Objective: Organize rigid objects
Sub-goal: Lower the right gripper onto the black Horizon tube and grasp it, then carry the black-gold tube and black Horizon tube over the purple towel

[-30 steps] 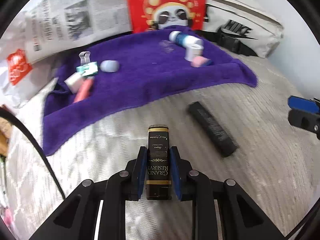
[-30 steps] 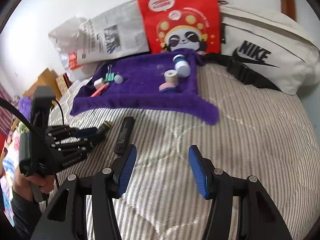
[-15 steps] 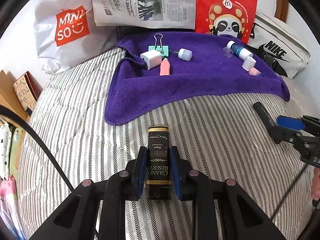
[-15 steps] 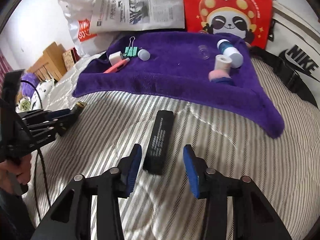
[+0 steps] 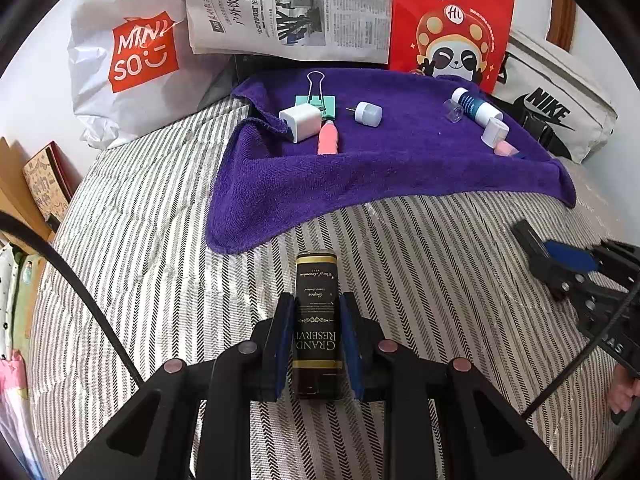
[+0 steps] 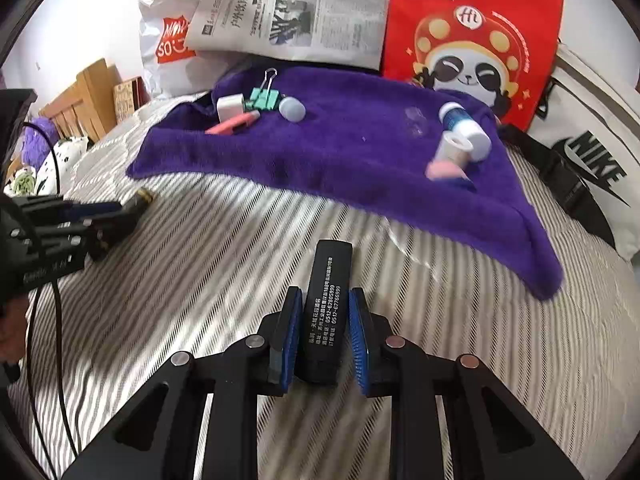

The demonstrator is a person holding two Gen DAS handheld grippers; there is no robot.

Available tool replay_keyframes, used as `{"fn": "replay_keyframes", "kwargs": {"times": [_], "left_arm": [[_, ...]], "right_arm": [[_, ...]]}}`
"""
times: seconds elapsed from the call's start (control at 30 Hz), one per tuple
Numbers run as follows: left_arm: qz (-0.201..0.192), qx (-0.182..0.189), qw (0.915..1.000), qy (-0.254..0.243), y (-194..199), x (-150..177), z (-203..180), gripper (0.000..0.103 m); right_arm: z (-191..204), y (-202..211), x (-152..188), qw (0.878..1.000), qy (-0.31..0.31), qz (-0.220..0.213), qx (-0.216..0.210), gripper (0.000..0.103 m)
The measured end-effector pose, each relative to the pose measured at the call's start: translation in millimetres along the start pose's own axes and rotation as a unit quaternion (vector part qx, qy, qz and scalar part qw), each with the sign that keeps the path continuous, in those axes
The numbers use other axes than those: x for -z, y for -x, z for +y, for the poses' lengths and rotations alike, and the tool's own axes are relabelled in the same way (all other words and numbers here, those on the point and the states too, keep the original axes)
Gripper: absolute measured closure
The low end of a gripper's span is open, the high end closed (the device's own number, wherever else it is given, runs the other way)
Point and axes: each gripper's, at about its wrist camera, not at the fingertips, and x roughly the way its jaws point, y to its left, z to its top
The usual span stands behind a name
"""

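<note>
My left gripper (image 5: 316, 320) is shut on a small dark Grand Reserve bottle (image 5: 316, 312), held above the striped bed just short of the purple towel (image 5: 400, 176). My right gripper (image 6: 325, 320) has closed around a long black box (image 6: 327, 304) with white print that lies on the bed; the blue pads touch or nearly touch its sides. On the towel lie a white charger (image 5: 301, 122), a green binder clip (image 5: 316, 98), a pink tube (image 5: 329, 139), a small white cap-shaped piece (image 5: 368, 113), a blue-and-white bottle (image 5: 476, 106) and a white roll (image 5: 494, 131).
A Miniso bag (image 5: 132, 52), a newspaper (image 5: 292, 8), a red panda bag (image 5: 452, 28) and a white Nike bag (image 5: 556, 112) stand behind the towel. A wooden headboard (image 6: 80, 104) is at the left. The left gripper also shows in the right wrist view (image 6: 132, 208).
My right gripper has moved down onto the black box and narrowed around it. My left gripper has swung left and drawn closer to the towel with the bottle.
</note>
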Motion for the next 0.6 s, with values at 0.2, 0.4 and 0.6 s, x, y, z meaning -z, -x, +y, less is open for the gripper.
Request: {"fn": "replay_keyframes", "kwargs": {"times": [0.2,0.4,0.6], "left_arm": [[-0.002,-0.004,1.0000,-0.006,0.0,0.2,-2.5,0.080],[-0.002,0.002,1.0000,-0.008,-3.3,-2.8,-6.7,0.081],[0.002,-0.001,1.0000,-0.009,-5.0,-6.0,-7.2,0.080]], "right_arm": [[-4.2,3.4,5.8,1.000,-0.009,0.007,-0.005,0.079],[-1.5,1.8,4.9,1.000,0.003,0.006,0.002,0.079],[-5.4,1.5,3.1,1.000,-0.002,0.005,-0.010,0.079]]}}
